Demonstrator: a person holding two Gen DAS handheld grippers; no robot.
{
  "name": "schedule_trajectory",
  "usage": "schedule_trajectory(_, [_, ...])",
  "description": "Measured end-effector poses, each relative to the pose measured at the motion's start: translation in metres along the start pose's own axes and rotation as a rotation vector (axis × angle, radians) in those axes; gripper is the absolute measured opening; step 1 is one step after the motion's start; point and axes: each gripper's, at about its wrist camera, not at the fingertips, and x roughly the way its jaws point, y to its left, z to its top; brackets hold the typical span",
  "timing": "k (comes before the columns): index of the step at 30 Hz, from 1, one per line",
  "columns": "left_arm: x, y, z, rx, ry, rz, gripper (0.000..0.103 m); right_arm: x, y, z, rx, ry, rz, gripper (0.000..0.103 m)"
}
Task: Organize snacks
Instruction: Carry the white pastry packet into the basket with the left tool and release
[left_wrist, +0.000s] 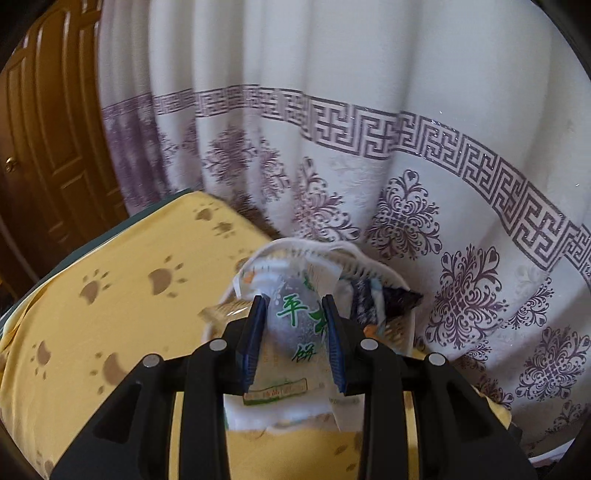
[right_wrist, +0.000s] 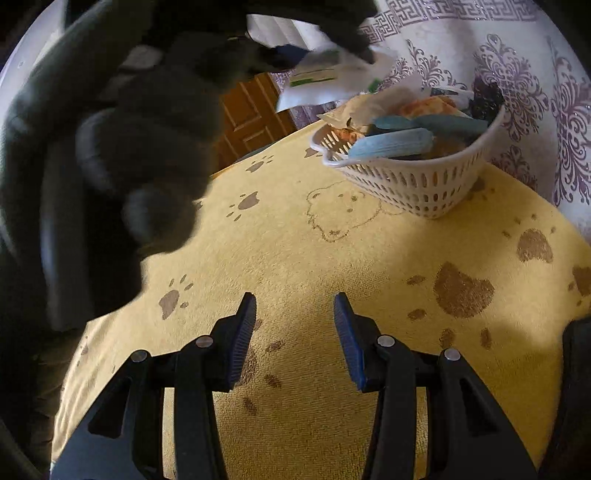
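Observation:
My left gripper (left_wrist: 295, 308) is shut on a white snack packet with green characters (left_wrist: 295, 332). It holds the packet in the air, over a white slotted basket (left_wrist: 369, 266) at the table's far edge. In the right wrist view the same packet (right_wrist: 321, 79) hangs above and to the left of the basket (right_wrist: 417, 184), which holds several snack packs, among them light-blue ones (right_wrist: 391, 146). My right gripper (right_wrist: 294, 332) is open and empty, low over the yellow paw-print cloth (right_wrist: 295, 251). A dark gloved hand (right_wrist: 140, 129) fills the left of that view.
A white curtain with purple patterns (left_wrist: 406, 147) hangs right behind the basket. A brown wooden door (left_wrist: 48, 129) stands at the far left. The yellow cloth (left_wrist: 110, 295) covers the table, whose edge drops off to the left.

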Motion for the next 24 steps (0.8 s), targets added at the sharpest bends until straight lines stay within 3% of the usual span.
schedule_trajectory(1, [0.004, -0.001, 0.000, 0.010, 0.001, -0.003, 0.033, -0.001, -0.001, 0.000, 0.002, -0.002, 0.000, 0.045])
schedule_trajectory(4, [0.022, 0.004, -0.002, -0.011, 0.030, 0.039, 0.058, -0.003, -0.004, 0.001, 0.007, -0.003, 0.006, 0.045])
schedule_trajectory(15, [0.004, 0.033, -0.011, -0.119, -0.001, 0.052, 0.069, -0.006, -0.013, 0.003, 0.014, 0.000, 0.019, 0.045])
schedule_trajectory(24, [-0.039, 0.045, -0.033, -0.072, -0.028, 0.122, 0.074, -0.007, -0.013, 0.001, 0.011, -0.004, 0.015, 0.045])
